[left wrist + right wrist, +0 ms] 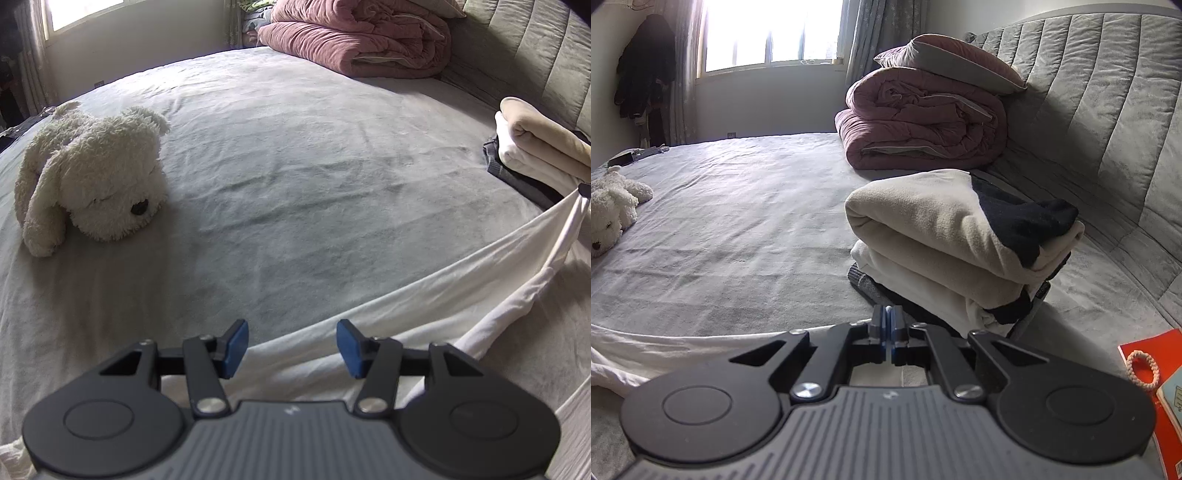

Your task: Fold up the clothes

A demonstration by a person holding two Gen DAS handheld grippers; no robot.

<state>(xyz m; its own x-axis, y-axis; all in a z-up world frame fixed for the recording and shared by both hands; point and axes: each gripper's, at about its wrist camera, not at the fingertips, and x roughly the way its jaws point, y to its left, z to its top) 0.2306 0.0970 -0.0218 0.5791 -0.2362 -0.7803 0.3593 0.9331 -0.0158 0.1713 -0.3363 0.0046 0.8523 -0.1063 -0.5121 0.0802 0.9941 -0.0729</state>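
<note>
White garment [388, 314] under open left tool [291, 349].

Your left tool [291, 349] has a ribbed grey housing flanked by two round black discs, each with a raised circular ring. Black angular linkage arms run forward from silver pivot screws to two blue rectangular pads [236, 347]. Your right tool [890, 332] is built the same: grey ribbed body, black discs, silver screws, black links, thin blue pads [887, 325]. A small pale mark sits at the housing's front edge on both.
</note>
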